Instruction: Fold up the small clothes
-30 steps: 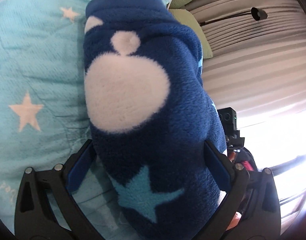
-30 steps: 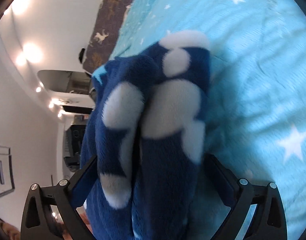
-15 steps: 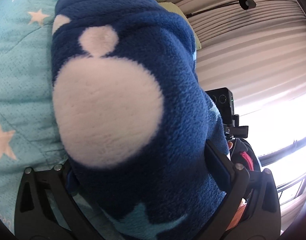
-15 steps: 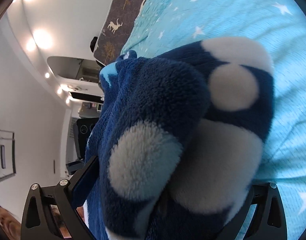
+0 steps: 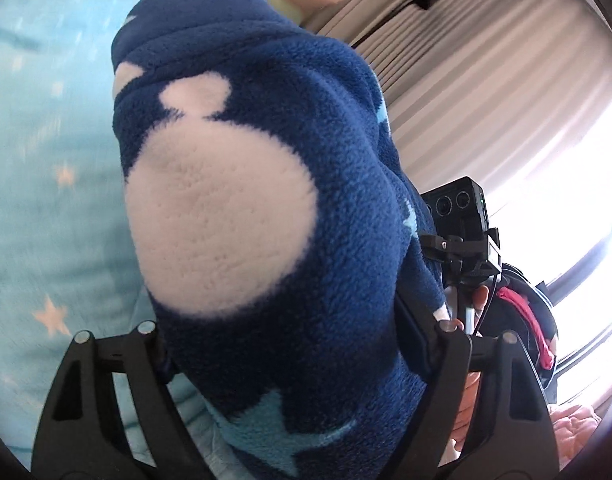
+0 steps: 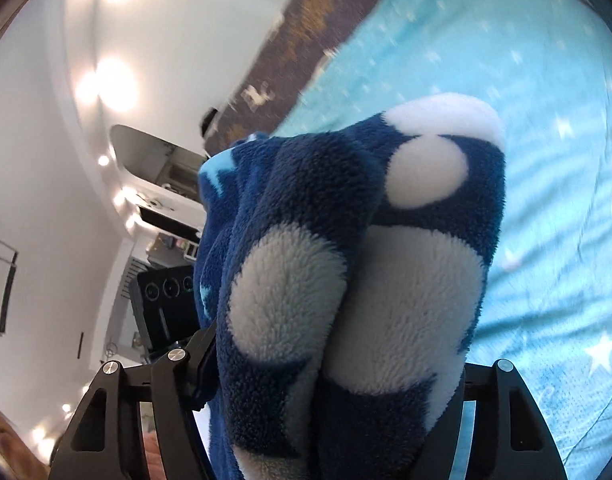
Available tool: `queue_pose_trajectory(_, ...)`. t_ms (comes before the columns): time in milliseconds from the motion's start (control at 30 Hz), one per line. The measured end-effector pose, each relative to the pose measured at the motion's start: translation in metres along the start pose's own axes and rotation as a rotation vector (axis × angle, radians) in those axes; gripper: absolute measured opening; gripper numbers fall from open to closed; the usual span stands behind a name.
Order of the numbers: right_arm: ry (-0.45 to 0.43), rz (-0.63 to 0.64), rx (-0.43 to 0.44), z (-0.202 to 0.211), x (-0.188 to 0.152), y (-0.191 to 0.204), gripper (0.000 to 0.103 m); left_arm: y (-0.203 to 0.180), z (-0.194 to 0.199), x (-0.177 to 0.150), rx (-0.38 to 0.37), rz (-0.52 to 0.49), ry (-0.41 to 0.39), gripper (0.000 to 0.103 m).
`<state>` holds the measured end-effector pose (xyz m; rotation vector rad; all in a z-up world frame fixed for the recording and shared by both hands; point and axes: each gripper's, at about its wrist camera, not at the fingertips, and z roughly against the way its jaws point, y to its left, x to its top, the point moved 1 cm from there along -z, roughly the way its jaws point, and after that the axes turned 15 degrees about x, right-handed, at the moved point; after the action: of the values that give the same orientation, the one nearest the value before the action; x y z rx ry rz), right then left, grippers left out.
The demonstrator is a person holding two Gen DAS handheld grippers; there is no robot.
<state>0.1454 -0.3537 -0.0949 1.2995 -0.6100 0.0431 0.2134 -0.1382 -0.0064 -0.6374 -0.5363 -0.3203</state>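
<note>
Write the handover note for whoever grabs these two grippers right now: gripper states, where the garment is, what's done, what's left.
Left gripper: jaws closing on the navy fleece garment with white circles and light-blue stars; thick bunched fabric fills the gap.
Right gripper: jaws closing on another bunch of the same garment.
Garment: gathered in folds between both grippers, raised above the turquoise star-print bedspread.
Done: garment gripped at two places.
Left: no finished fold shows. Probably lay it flat on the bedspread, fold it, release.
</note>
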Motion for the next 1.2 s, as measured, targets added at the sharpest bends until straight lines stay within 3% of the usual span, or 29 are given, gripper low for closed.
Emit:
queue_pose_trajectory(167, -0.037, 0.121, -0.003, 0.006, 0.035, 0.051, 0.07, -0.033, 0.032, 0.053, 0.041, -0.102, -0.119, 0.083)
queue_pose_trajectory(300, -0.066, 0.211, -0.002, 0.009, 0.086, 0.09, 0.07, -0.049, 0.049, 0.106, 0.061, -0.155, -0.214, 0.084)
queue_pose_trajectory(400, -0.098, 0.236, 0.01, 0.008, 0.129, 0.106, 0.07, -0.056, 0.051, 0.152, 0.081, -0.19, -0.279, 0.084)
queue_pose_trajectory(567, -0.145, 0.255, -0.006, -0.001, 0.2, 0.111, 0.07, -0.046, 0.037, 0.224, 0.139, -0.198, -0.314, 0.084)
queue_pose_trajectory(833, -0.208, 0.178, -0.004, -0.023, 0.293, 0.066, 0.07, -0.014, -0.023, 0.302, 0.197, -0.173, -0.31, 0.084)
queue_pose_trajectory(967, -0.208, 0.16, -0.038, -0.029, 0.323, 0.03, 0.07, 0.021, -0.056, 0.313, 0.198, -0.127, -0.278, 0.084)
queue_pose_trajectory(1200, -0.166, 0.05, -0.123, -0.074, 0.358, -0.075, 0.07, 0.089, -0.136, 0.3, 0.248, 0.019, -0.192, 0.084)
